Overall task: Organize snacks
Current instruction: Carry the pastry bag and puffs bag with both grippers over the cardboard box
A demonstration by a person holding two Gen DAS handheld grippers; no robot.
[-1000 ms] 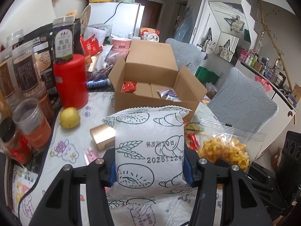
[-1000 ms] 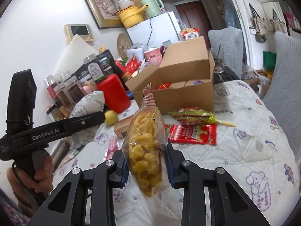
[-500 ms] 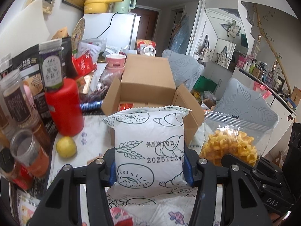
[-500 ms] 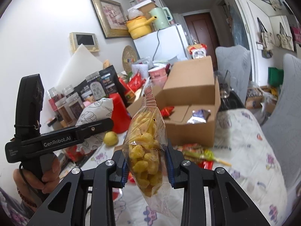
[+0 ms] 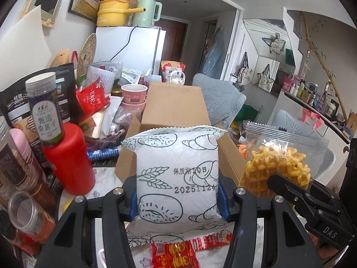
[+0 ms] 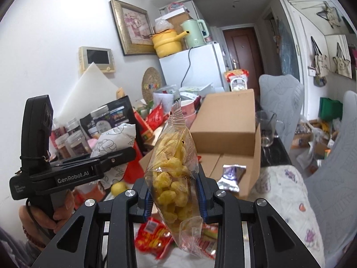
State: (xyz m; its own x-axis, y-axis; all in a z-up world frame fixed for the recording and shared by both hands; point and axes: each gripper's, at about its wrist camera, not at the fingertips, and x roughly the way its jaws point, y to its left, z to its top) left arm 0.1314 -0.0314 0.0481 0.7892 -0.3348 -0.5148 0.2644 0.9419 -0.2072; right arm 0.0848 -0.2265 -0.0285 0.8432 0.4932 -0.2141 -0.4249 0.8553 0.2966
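On the left, the left gripper (image 5: 178, 197) clamps a white bread packet (image 5: 177, 174) upright. On the right, the right gripper (image 6: 175, 195) pinches a clear bag of yellow puffs (image 6: 173, 178). Both hang just before the open cardboard box (image 6: 225, 131). Next, probably lowering each snack inside and letting go.

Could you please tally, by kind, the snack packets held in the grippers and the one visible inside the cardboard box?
White bread packet, in the left gripper: 1
Clear bag of yellow puffs, in the right gripper: 1
Silver-purple packet, in the cardboard box: 1
Total: 3
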